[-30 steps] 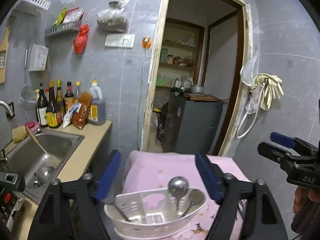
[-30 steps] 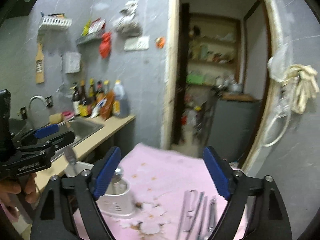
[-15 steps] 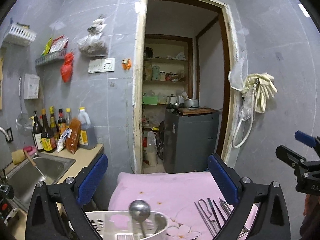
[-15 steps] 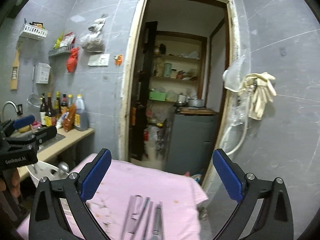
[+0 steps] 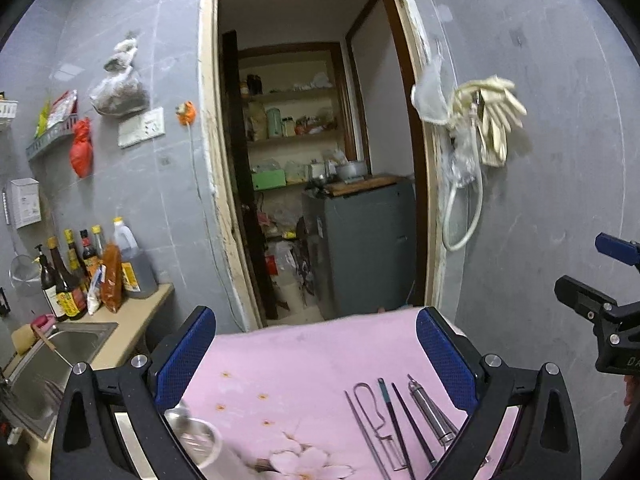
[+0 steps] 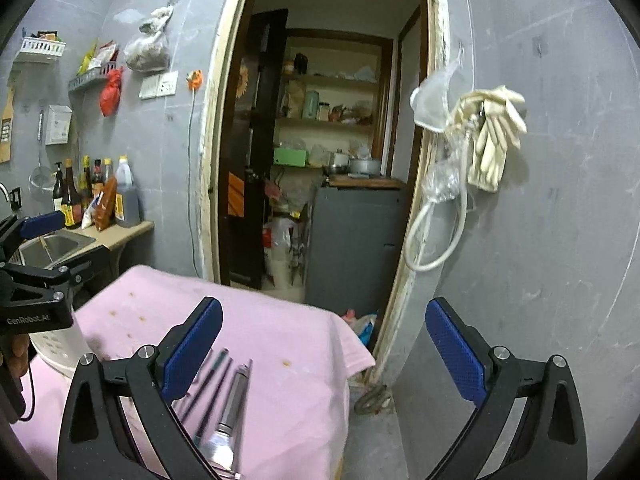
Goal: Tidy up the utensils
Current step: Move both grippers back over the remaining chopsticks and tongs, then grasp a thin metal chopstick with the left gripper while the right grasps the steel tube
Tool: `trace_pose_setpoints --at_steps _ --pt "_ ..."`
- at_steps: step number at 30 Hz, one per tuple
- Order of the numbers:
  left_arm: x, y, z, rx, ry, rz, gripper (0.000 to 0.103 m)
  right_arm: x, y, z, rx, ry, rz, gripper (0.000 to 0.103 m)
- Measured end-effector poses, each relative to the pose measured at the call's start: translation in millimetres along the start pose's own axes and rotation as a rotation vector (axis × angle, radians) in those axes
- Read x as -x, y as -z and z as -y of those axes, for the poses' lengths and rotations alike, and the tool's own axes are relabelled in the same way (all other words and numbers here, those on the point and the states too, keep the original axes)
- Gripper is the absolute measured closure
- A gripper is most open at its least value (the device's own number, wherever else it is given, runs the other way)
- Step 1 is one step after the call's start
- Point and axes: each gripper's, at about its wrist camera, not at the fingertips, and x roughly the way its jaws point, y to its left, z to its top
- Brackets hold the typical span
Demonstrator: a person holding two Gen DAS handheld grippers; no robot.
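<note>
Several metal utensils [image 5: 404, 420] lie side by side on the pink cloth [image 5: 304, 360] over the table; in the right wrist view the same utensils [image 6: 228, 396] lie just behind my left-hand pad. A white slotted basket [image 5: 200, 446] shows blurred at the bottom left, a metal utensil standing in it; the basket [image 6: 56, 346] also sits behind the other gripper. My left gripper [image 5: 316, 354] hangs wide open above the cloth, empty. My right gripper [image 6: 324, 348] is wide open and empty too, over the cloth's right edge.
A counter with a steel sink [image 5: 52, 364] and sauce bottles [image 5: 80, 276] runs along the left wall. Behind the table an open doorway leads to a grey cabinet [image 5: 360, 240] and shelves. Pale gloves [image 5: 492, 120] and a hose hang on the right wall.
Both views have swung right and dropped a little. The basket slid from the centre to the lower left, and the loose utensils came into view. Both grippers' jaws stand wider.
</note>
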Motion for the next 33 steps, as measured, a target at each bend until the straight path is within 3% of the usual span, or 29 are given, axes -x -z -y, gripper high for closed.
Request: trace_pose_setpoints --at_steps 14,17,20,22,29,33 --pt "-87.9 56.0 39.2 -0.04 -0.04 -0.313 0.003 -81.4 71.0 10.2 -0.049 -0.149 -0.228 0.004" --pt "-100.5 67.4 39.7 -0.035 -0.041 -0.362 0.007 -94.6 82.9 4.6 -0.056 -0.19 -0.263 0.014" --pt "-112.7 78.4 40.0 -0.031 -0.032 -0.409 0.019 -107.5 95.6 -2.3 -0.073 -0.237 -0.303 0.026" --pt "-120.6 86.3 38.9 -0.024 -0.023 -0.446 0.028 -112.7 100.4 -6.3 -0.08 -0.259 -0.319 0.039" --pt "-140.3 108.1 28.3 0.026 -0.001 -0.553 0.052 -132.5 112.5 -33.0 -0.078 -0.371 -0.364 0.064" --pt "-148.2 115.8 23.5 0.064 0.039 -0.596 0.06 -142.6 117.1 -49.9 -0.065 -0.444 -0.403 0.075"
